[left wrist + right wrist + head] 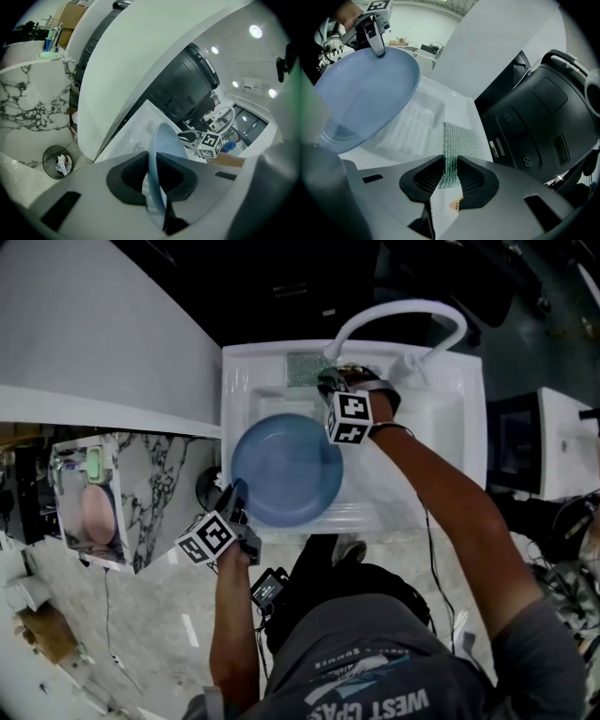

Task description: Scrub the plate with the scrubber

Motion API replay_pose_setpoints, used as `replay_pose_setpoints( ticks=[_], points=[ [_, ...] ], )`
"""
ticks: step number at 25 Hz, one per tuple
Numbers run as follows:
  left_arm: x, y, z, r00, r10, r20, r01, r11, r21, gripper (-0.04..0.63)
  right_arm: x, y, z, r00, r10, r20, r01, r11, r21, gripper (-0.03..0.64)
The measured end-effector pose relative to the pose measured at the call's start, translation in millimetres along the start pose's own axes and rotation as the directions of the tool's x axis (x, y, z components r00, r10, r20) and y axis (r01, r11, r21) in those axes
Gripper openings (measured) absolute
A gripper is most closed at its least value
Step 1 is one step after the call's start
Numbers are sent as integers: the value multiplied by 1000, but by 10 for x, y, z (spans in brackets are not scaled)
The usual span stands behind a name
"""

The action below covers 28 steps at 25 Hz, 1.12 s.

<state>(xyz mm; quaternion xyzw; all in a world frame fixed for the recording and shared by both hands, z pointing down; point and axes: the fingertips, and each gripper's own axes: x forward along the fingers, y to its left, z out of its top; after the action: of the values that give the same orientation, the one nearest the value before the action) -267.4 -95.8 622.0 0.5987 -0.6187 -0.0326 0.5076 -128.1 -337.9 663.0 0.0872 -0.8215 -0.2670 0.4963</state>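
Blue plate (286, 470), held up over the white sink (441, 418), tilted so its inside faces up and a bit toward the back. The left tool (234, 498) has it by the near-left rim. In the left gripper view the rim runs edge-on right between the dark pads, and they're closed tight on it, so that's a solid pinch. The plate doesn't look like it's resting on the basin, just hanging from that one grip.

The scrubber (304, 368) is the sparkly green square up on the back ledge of the sink, just left of where the white faucet (403, 310) comes up. The right tool (330, 381) is right down on it, pointing steeply at the ledge. In the right gripper view the near end of the scrubber sits in the gap between the pads with a white tag (443, 206) below it, but the pads stand a little apart on either side and don't seem to be squeezing it.

So the scrubber and plate aren't touching, with the plate well in front of the ledge. There's a marble-patterned desk (159, 484) off to the left.
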Motion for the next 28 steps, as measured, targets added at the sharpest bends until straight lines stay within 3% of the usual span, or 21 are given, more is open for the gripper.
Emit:
replay_pose_setpoints(
  ticks=[13, 21, 28],
  points=[
    [255, 156, 6, 994, 102, -29, -99, 991, 89, 37, -155, -60, 0, 999, -26, 31, 26, 999, 23, 150],
    [440, 133, -29, 992, 116, -42, -113, 991, 71, 35, -495, 21, 116, 994, -64, 87, 60, 997, 39, 156],
    [618, 103, -60, 987, 153, -56, -148, 986, 72, 29, -998, 396, 87, 986, -96, 134, 70, 980, 185, 155]
  ],
)
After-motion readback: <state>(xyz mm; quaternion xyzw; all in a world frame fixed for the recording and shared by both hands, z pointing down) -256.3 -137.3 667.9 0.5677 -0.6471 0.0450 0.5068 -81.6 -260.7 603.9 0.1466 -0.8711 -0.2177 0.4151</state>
